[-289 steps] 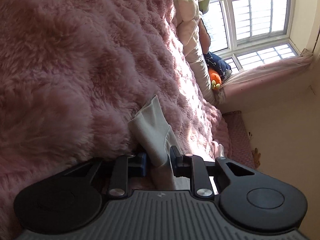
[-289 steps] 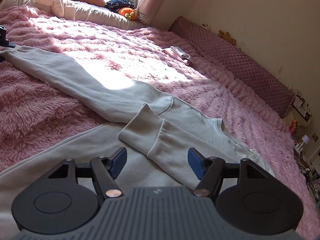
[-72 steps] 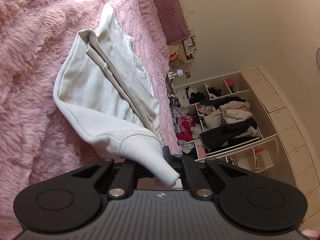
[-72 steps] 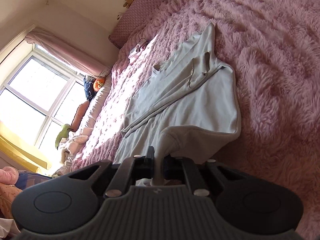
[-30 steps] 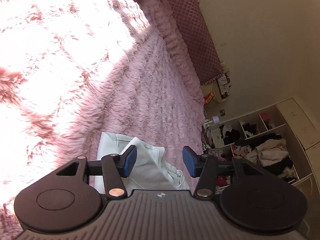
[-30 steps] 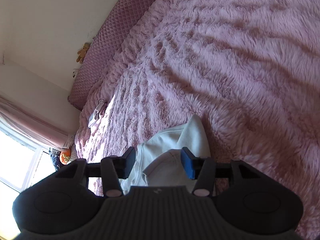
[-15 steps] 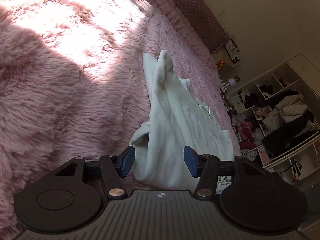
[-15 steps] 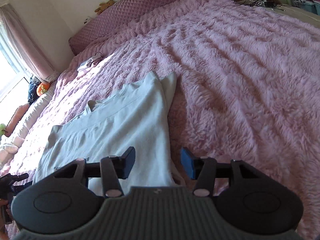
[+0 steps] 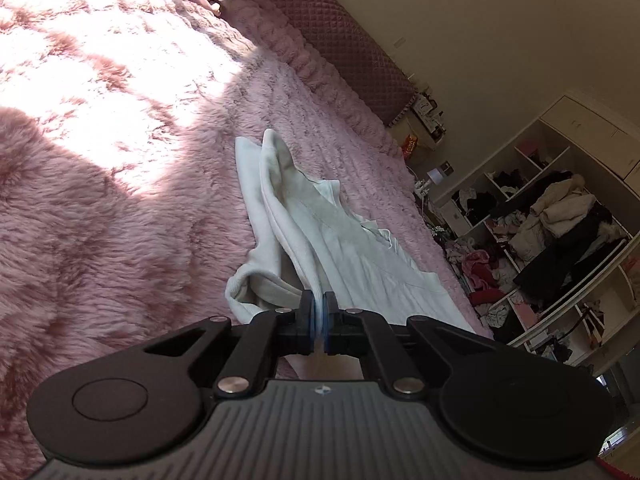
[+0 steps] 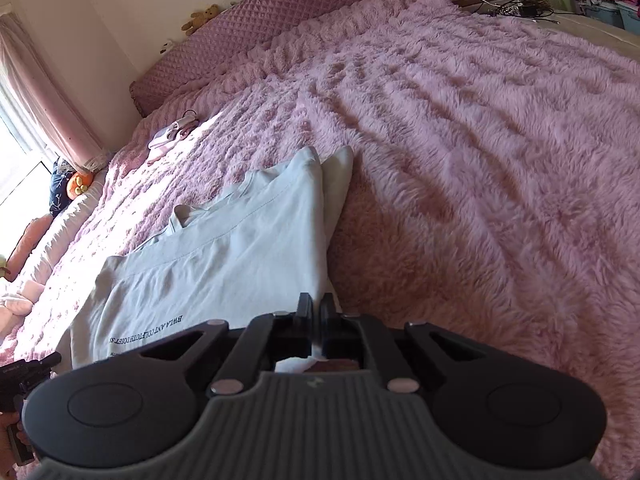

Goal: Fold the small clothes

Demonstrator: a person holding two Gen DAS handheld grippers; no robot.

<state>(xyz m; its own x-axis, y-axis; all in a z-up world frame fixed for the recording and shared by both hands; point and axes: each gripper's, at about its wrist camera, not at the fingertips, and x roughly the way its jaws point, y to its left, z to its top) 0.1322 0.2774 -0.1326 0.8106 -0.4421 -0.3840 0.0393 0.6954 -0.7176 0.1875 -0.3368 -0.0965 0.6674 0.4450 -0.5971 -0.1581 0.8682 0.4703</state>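
A pale grey-white sweatshirt (image 9: pixel 344 240) lies partly folded on the pink fluffy blanket (image 9: pixel 100 200). My left gripper (image 9: pixel 319 316) is shut on the near edge of the sweatshirt, beside a ribbed cuff (image 9: pixel 256 284). In the right wrist view the sweatshirt (image 10: pixel 224 256) lies flat with black lettering near its hem. My right gripper (image 10: pixel 316 316) is shut on the sweatshirt's near right edge. The left gripper's tip (image 10: pixel 28 368) shows at the far left of that view.
A quilted mauve headboard cushion (image 10: pixel 260 28) runs along the wall. A small pink and white item (image 10: pixel 172 134) lies on the blanket near it. Open shelves full of clothes (image 9: pixel 560 240) stand past the bed's edge. A curtained window (image 10: pixel 24 120) with soft toys is at left.
Both grippers were open over the sweatshirt half a second ago; both have closed on its near edge. Earlier they carried the folded side over and released it.
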